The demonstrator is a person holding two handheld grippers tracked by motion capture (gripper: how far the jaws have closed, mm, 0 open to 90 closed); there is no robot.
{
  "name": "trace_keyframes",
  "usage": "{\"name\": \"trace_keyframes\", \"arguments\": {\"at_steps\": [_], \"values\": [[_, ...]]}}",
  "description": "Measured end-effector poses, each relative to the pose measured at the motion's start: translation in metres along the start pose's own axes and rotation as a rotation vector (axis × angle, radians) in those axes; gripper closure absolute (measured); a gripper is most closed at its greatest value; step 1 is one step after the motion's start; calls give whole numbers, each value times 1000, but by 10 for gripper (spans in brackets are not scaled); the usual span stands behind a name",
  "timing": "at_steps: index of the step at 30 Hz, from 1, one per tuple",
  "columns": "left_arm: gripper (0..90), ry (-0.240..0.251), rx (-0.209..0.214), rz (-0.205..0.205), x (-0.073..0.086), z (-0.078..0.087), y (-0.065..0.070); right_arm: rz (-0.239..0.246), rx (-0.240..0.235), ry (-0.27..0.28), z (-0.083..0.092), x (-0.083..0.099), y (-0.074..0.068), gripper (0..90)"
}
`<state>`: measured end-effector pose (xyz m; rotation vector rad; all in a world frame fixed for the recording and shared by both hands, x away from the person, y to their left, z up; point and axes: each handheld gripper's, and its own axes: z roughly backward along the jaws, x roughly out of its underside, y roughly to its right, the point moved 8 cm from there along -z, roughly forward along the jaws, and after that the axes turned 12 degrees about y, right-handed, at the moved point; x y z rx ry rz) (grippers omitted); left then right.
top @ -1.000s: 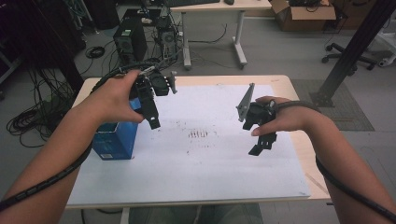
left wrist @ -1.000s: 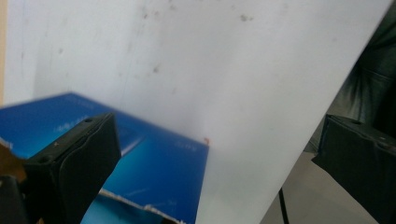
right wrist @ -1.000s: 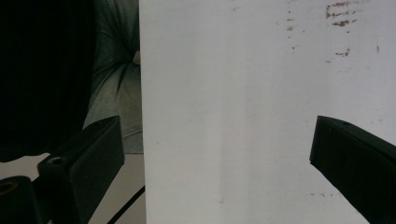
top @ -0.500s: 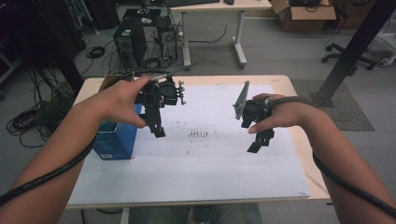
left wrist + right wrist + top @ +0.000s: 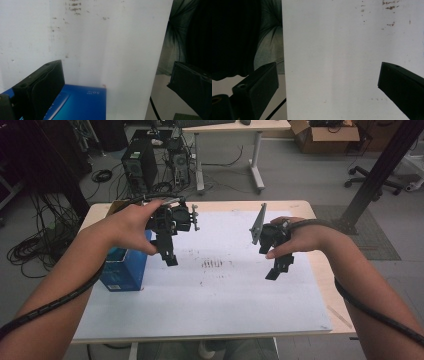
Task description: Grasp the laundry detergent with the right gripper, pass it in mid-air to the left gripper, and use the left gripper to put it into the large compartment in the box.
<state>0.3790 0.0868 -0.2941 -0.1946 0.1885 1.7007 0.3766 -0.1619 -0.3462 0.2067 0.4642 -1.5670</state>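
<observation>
1. One blue box stands at the left edge of the worktop, on the edge of the single white sheet that covers most of it.
2. Just right of the box, the left gripper hangs above the sheet in the person's left hand, its fingers pointing down and spread wide with nothing between them.
3. One patch of small dark marks lies on the sheet between the two grippers.
4. The right gripper, held in the right hand, hovers over the right half of the sheet, well apart from the box; its fingers are also spread wide and empty.
5. The left gripper view shows the box's blue top just below and between its fingers, which the high view does not make plain.
6. The right gripper view shows bare white sheet between its fingers, and no box.
</observation>
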Motion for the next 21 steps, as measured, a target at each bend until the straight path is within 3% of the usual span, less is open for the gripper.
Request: {"name": "trace_keyframes", "arguments": {"at_steps": [21], "values": [[2, 7, 25, -16, -6, -5, 0, -1, 4, 6, 3, -1, 1, 35]]}}
